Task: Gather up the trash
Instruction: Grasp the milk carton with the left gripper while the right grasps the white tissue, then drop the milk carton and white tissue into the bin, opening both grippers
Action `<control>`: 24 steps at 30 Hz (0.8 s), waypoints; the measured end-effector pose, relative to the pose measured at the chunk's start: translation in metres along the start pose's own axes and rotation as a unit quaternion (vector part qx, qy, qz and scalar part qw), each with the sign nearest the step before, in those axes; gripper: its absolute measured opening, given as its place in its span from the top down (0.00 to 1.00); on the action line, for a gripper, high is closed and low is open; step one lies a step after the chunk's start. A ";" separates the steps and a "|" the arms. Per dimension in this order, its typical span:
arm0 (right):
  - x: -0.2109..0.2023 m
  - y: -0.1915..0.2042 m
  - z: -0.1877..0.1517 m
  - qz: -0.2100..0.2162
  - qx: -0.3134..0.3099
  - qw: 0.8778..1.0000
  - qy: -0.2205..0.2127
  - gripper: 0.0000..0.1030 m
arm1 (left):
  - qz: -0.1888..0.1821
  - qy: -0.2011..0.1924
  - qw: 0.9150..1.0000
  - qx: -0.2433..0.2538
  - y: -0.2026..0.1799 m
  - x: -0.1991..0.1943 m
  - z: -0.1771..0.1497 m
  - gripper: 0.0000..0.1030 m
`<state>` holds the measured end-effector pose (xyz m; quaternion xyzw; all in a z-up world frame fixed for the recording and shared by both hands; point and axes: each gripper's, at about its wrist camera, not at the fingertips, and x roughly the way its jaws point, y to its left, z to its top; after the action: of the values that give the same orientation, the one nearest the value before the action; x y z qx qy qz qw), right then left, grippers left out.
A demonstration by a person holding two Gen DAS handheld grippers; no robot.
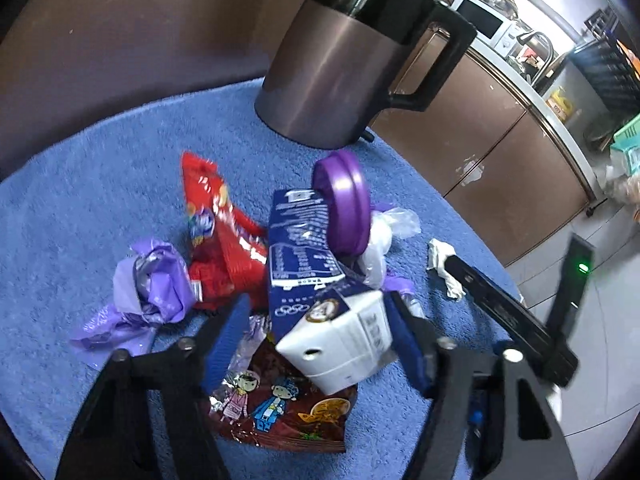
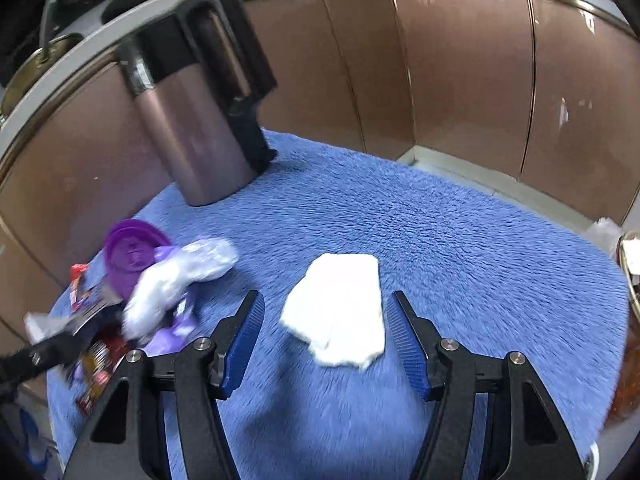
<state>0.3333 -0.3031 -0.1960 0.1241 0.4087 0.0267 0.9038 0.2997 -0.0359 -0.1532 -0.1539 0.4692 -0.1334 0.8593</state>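
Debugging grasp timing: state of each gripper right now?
Left gripper: open around the blue-and-white carton; whether the fingers press it cannot be told.
Right gripper: open, white tissue between fingers, not gripped.

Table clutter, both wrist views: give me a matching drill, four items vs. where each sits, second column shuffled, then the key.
Items
1. milk carton
2. white tissue
3. kettle
4. purple lid

Places
A. standing upright at the far side of the blue mat
B. between the fingers of the left gripper
C. leaning on edge against the carton's far end
D. lying flat between the open fingers of the right gripper, pads not touching it

Pairs: 1-B, 2-D, 3-A, 4-C
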 end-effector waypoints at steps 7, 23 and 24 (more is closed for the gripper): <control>0.018 -0.009 0.004 -0.008 0.008 1.000 0.026 0.72 | -0.020 0.009 1.000 -0.017 0.006 0.001 -0.010 0.68; -0.138 0.019 -0.051 0.024 -0.041 0.997 -0.065 0.88 | -0.049 -0.073 0.996 0.026 -0.005 -0.113 -0.038 0.68; -0.151 0.019 -0.055 0.025 -0.039 0.996 -0.074 0.88 | -0.052 -0.079 0.995 0.034 -0.010 -0.121 -0.040 0.68</control>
<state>0.1928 -0.2963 -0.1154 0.1000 0.3360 0.0560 0.9349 0.2013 -0.0056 -0.0774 -0.1583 0.3868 -0.1811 0.8903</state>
